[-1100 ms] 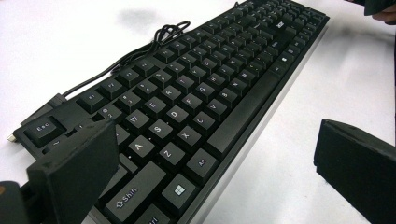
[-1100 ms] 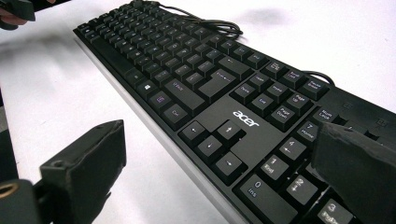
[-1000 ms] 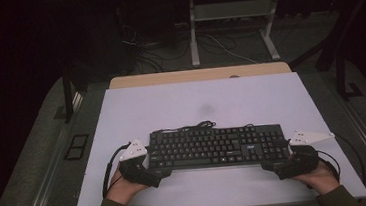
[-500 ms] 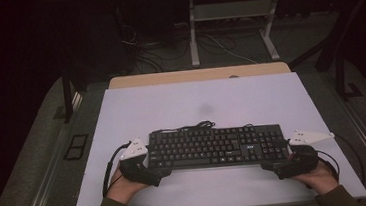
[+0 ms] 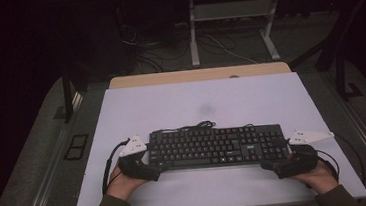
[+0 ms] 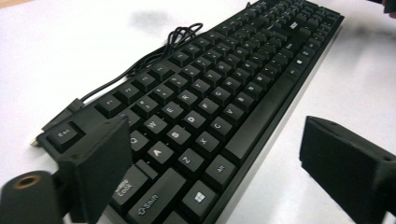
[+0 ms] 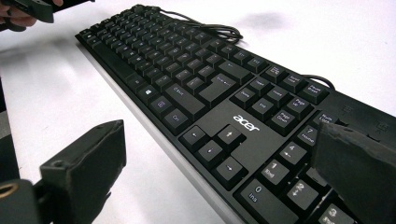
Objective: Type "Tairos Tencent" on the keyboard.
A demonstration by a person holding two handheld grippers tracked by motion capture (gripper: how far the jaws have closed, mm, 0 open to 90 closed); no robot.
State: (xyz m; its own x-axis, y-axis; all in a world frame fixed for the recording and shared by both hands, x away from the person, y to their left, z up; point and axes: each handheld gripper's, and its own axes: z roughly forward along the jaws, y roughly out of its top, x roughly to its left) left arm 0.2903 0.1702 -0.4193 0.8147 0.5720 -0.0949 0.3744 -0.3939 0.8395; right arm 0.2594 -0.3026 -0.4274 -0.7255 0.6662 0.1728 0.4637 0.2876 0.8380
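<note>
Because a keyboard (image 5: 215, 147) this long is awkward to lift from one end, the person had set one pair of tongs at each short end of it, where it lay near the front edge of the white worktop (image 5: 201, 106), its cable (image 5: 193, 127) coiled behind. The left tongs (image 5: 153, 173) straddled the Esc-and-Shift corner, jaws wide but just closing, not yet pressing. The right tongs (image 5: 269, 166) gaped around the number pad, gripping nothing.

A pale lavender-white rectangular counter (image 5: 211, 100) catches the light, with a tan wooden strip (image 5: 198, 75) along its far edge. Beyond it, dim grey carpeted floor (image 5: 315, 36), a grey metal desk frame (image 5: 228, 13) and loose cables (image 5: 156, 50) in near darkness.
</note>
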